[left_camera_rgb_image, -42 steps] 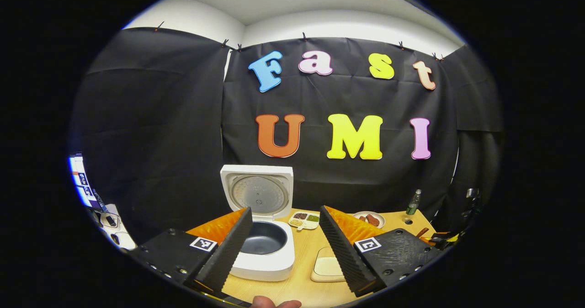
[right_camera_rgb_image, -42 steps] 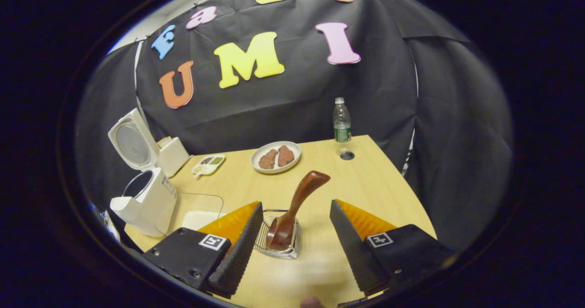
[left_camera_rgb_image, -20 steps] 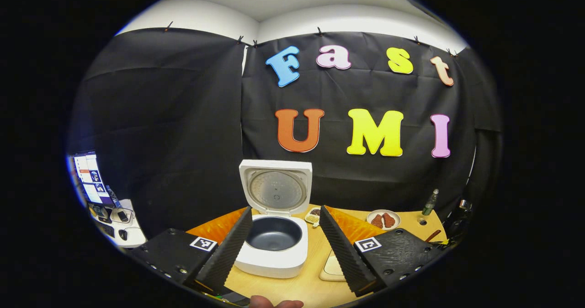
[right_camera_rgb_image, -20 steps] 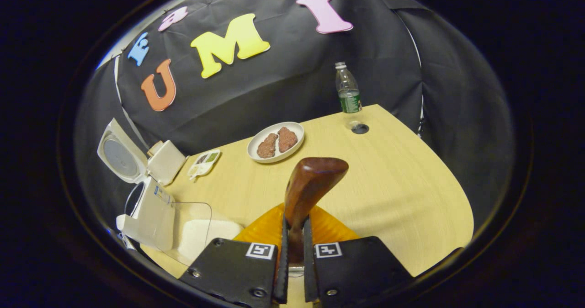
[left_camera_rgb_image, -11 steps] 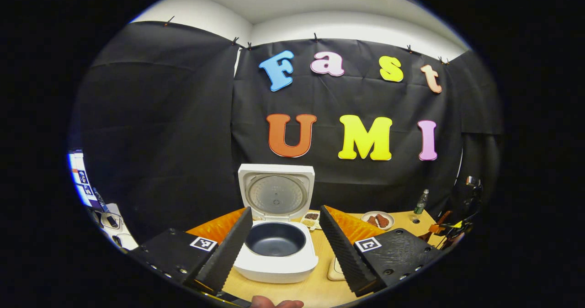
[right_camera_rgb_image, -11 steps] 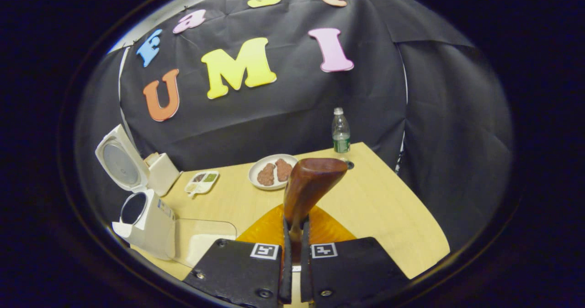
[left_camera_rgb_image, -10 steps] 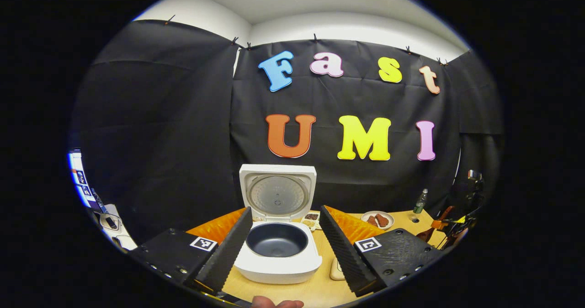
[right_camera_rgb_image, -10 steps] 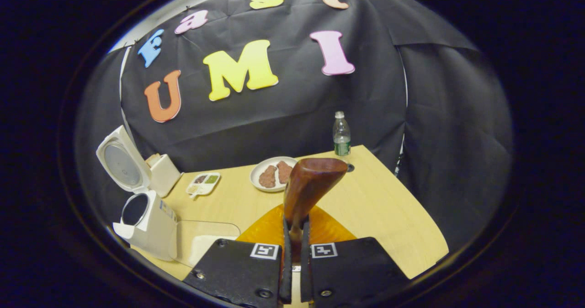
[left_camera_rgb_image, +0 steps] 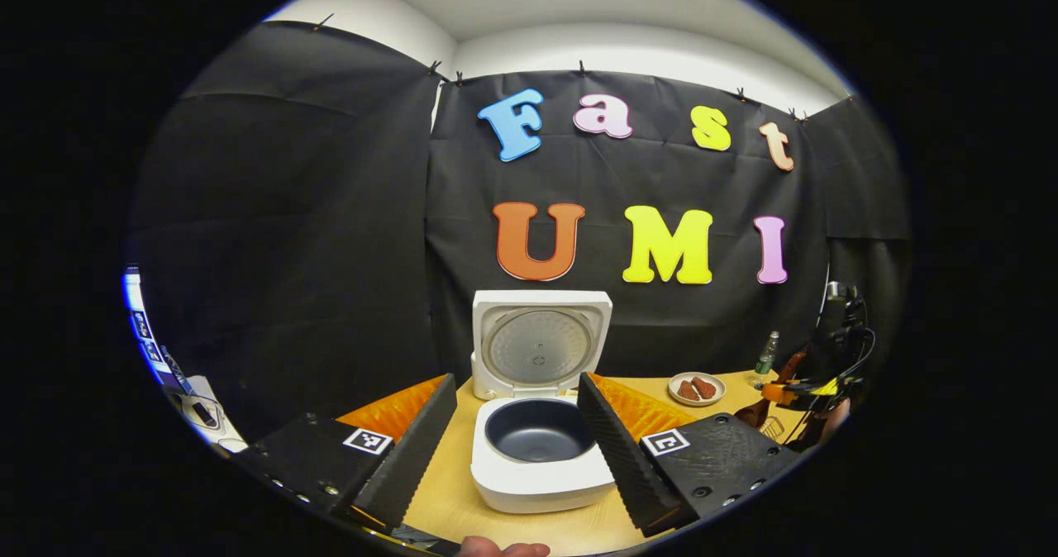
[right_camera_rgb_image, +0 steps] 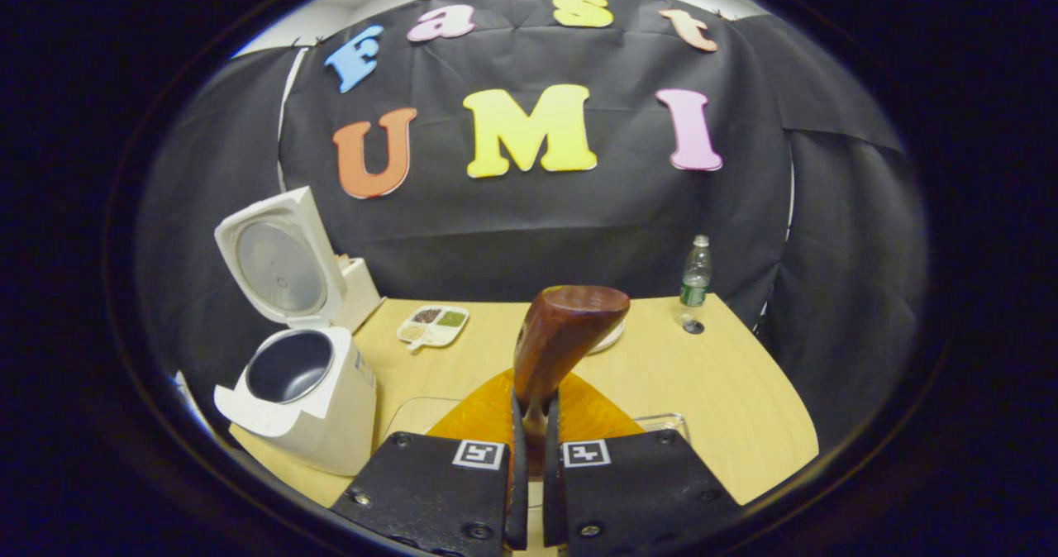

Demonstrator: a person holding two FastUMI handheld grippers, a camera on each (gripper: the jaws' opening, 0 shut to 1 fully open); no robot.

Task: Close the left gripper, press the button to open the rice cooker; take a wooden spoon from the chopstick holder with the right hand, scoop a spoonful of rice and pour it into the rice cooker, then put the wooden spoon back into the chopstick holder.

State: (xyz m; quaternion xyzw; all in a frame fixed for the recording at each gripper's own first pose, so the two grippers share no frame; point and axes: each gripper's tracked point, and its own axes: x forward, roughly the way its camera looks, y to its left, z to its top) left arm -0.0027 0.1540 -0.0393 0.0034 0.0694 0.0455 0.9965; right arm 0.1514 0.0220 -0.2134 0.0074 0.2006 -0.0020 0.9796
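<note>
The white rice cooker [left_camera_rgb_image: 537, 478] stands with its lid [left_camera_rgb_image: 541, 350] raised and its dark inner pot bare. My left gripper [left_camera_rgb_image: 517, 383] hangs open in front of it, one finger on each side of the pot. My right gripper [right_camera_rgb_image: 529, 412] is shut on the brown wooden spoon [right_camera_rgb_image: 566, 326], whose broad end sticks up above the fingers. In the right gripper view the open rice cooker [right_camera_rgb_image: 306, 400] sits at the left. A clear rice container [right_camera_rgb_image: 413, 415] lies partly hidden behind the fingers. Far right in the left gripper view, the right gripper [left_camera_rgb_image: 793, 392] holds the wooden spoon [left_camera_rgb_image: 754, 412] above the wire chopstick holder [left_camera_rgb_image: 773, 427].
On the wooden table [right_camera_rgb_image: 727, 392] are a small divided dish of grains [right_camera_rgb_image: 432, 324], a water bottle [right_camera_rgb_image: 696, 272] at the back right and a plate of meat [left_camera_rgb_image: 696, 387]. A white box [right_camera_rgb_image: 361, 288] stands behind the cooker. A fingertip [left_camera_rgb_image: 500, 549] shows below.
My right gripper closed on the spoon, lifted it out of the holder and turned left toward the cooker. My left gripper stayed open and drifted left, so the cooker slid right.
</note>
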